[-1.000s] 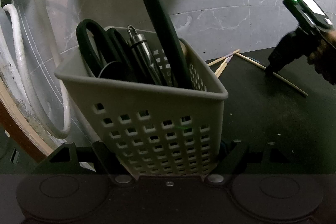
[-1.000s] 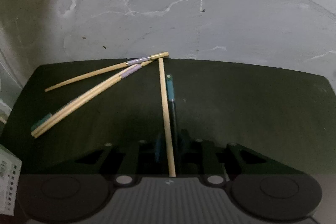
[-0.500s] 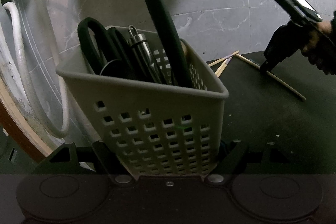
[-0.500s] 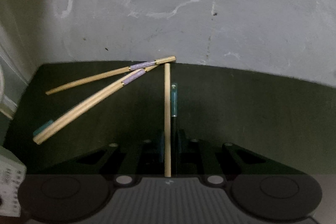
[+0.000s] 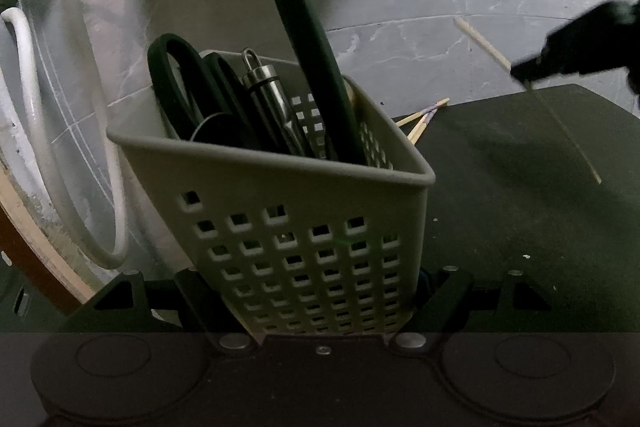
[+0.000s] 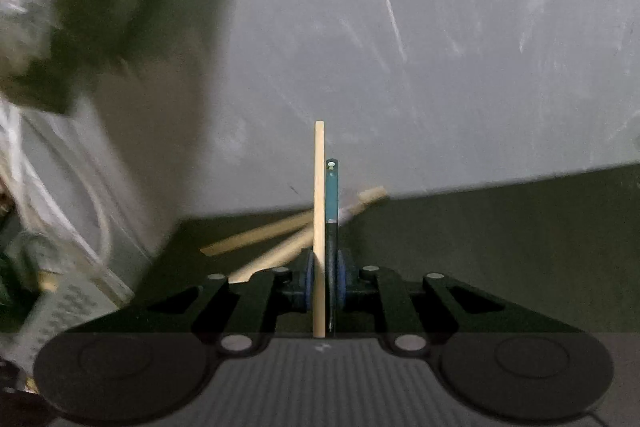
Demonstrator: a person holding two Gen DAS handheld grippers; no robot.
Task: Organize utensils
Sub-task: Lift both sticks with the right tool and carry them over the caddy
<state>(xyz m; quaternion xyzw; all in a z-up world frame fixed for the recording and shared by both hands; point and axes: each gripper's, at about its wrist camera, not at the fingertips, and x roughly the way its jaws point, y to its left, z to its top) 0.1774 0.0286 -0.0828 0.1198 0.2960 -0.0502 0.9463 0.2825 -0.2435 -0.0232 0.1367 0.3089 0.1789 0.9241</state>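
While the left tool [image 5: 320, 291] stays clamped on the utensil basket [image 5: 280, 219] at the table's [image 5: 520, 227] left edge, the right tool [image 6: 322, 267], just closed, grips a chopstick [image 6: 319, 195] lifted above the table's far edge

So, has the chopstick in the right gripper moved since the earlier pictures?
Yes. The chopstick has risen off the dark mat, its upper end now before the wall.

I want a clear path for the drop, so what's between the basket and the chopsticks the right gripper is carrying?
In the left wrist view, only bare dark mat separates the basket from the carried chopsticks; farther back, loose chopsticks lie near the wall.
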